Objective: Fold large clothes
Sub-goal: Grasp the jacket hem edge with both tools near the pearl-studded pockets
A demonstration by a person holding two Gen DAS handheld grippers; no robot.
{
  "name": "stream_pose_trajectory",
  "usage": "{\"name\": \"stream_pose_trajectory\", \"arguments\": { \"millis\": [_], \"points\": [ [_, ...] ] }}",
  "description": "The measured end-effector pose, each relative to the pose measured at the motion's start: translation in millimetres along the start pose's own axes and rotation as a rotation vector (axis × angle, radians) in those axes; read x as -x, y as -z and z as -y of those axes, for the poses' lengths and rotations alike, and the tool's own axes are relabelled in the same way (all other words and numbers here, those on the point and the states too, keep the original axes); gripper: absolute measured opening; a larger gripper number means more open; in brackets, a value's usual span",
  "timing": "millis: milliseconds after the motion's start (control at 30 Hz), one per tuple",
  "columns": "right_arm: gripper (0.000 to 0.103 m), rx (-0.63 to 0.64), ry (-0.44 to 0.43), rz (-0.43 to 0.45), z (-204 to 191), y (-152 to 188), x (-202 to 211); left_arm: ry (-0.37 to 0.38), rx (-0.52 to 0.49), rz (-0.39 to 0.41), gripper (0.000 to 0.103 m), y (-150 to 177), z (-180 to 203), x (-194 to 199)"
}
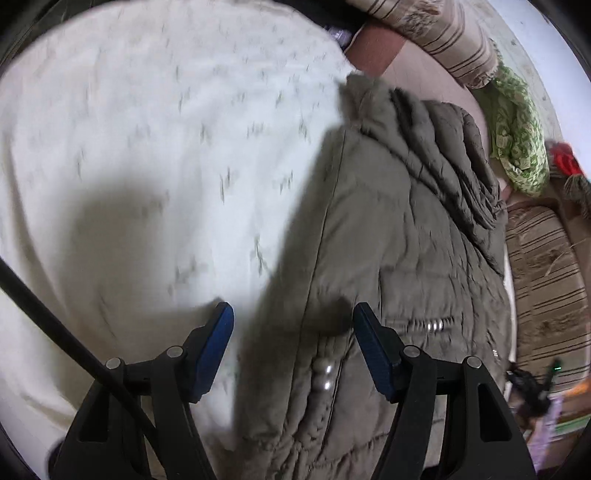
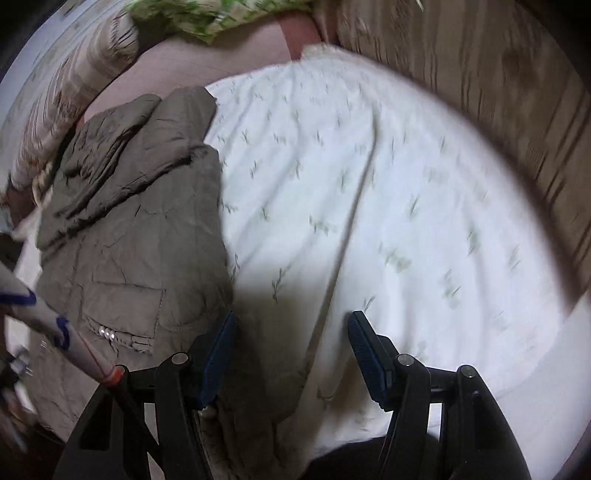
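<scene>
An olive padded jacket (image 1: 388,240) lies folded lengthwise on a white bedsheet (image 1: 147,147) printed with small green sprigs. Its pocket snaps (image 1: 432,326) show near the fingers. My left gripper (image 1: 293,314) hovers open above the jacket's left edge, one blue pad over the sheet and the other over the jacket. In the right wrist view the same jacket (image 2: 129,240) fills the left side, a sleeve folded across its top. My right gripper (image 2: 293,321) hangs open over the jacket's right edge and the sheet (image 2: 369,203), and its pads press on nothing.
Striped beige cushions (image 1: 443,33) and a green patterned cloth (image 1: 517,140) lie past the jacket's collar end, with a pink surface (image 1: 436,74) between. Brown striped fabric (image 2: 480,92) borders the sheet on the far right. A white and blue object (image 2: 48,314) crosses the left edge.
</scene>
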State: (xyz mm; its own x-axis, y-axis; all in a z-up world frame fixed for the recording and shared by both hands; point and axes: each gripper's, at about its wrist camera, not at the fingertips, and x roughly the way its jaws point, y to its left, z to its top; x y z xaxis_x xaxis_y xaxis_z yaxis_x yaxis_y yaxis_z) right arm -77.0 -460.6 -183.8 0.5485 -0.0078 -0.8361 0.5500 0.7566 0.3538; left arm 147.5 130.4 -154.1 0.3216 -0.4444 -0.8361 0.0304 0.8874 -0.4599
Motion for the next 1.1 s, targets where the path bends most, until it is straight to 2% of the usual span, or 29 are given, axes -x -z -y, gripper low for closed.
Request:
{"name": "stream_pose_trajectory", "arguments": {
  "millis": [67,167,200,300,367,433,600,700,767,833,900,933,1000,1067,1100],
  "points": [
    [0.068,-0.036,-0.055,-0.005,6.3,2.4,-4.2,0.026,0.002,0.006,0.066,4.4,0.0,0.7],
    [0.068,-0.078,-0.133,-0.009,11.4,7.2,-1.1,0.159,0.034,-0.054,0.066,16.2,-0.6,0.5],
    [0.068,-0.089,-0.164,-0.016,13.9,9.7,0.2,0.182,0.035,-0.063,0.066,23.1,0.0,0.4],
    [0.068,-0.136,-0.251,-0.037,23.2,18.7,1.6,0.187,0.021,-0.060,0.066,41.4,2.1,4.1],
    [0.068,-0.173,-0.347,-0.071,28.6,28.2,2.4,0.199,0.022,-0.055,0.066,49.6,3.6,10.1],
    [0.068,-0.171,-0.376,-0.093,28.2,37.9,3.6,0.212,0.020,-0.050,0.066,53.9,3.6,16.2],
    [0.068,-0.099,-0.364,-0.115,10.6,61.8,8.5,0.212,-0.014,-0.033,0.066,68.2,7.6,23.3],
    [0.068,-0.058,-0.387,-0.107,0.6,71.0,15.2,0.221,0.008,-0.042,0.066,65.2,-1.3,20.6],
    [0.067,-0.028,-0.351,-0.086,-6.7,72.7,22.2,0.223,0.049,-0.052,0.066,54.4,-8.5,19.9],
    [0.066,0.006,-0.276,-0.029,-15.5,70.4,33.0,0.188,0.050,-0.026,0.066,44.5,-9.8,26.5],
    [0.066,0.029,-0.188,0.044,-21.5,62.7,44.1,0.167,0.025,0.018,0.066,38.1,-6.4,38.5],
    [0.066,0.032,-0.172,0.074,-22.8,57.5,47.5,0.169,0.019,0.031,0.066,35.8,-5.6,41.5],
    [0.066,0.024,-0.174,0.108,-23.3,39.3,47.9,0.137,0.006,0.039,0.066,26.7,-0.3,40.7],
    [0.066,-0.007,-0.190,0.111,-19.2,18.9,38.6,0.073,-0.018,0.028,0.066,13.2,6.7,26.8],
    [0.066,-0.026,-0.198,0.105,-13.7,9.4,33.1,0.072,-0.025,0.015,0.066,9.1,9.0,20.8]
  ]
}}
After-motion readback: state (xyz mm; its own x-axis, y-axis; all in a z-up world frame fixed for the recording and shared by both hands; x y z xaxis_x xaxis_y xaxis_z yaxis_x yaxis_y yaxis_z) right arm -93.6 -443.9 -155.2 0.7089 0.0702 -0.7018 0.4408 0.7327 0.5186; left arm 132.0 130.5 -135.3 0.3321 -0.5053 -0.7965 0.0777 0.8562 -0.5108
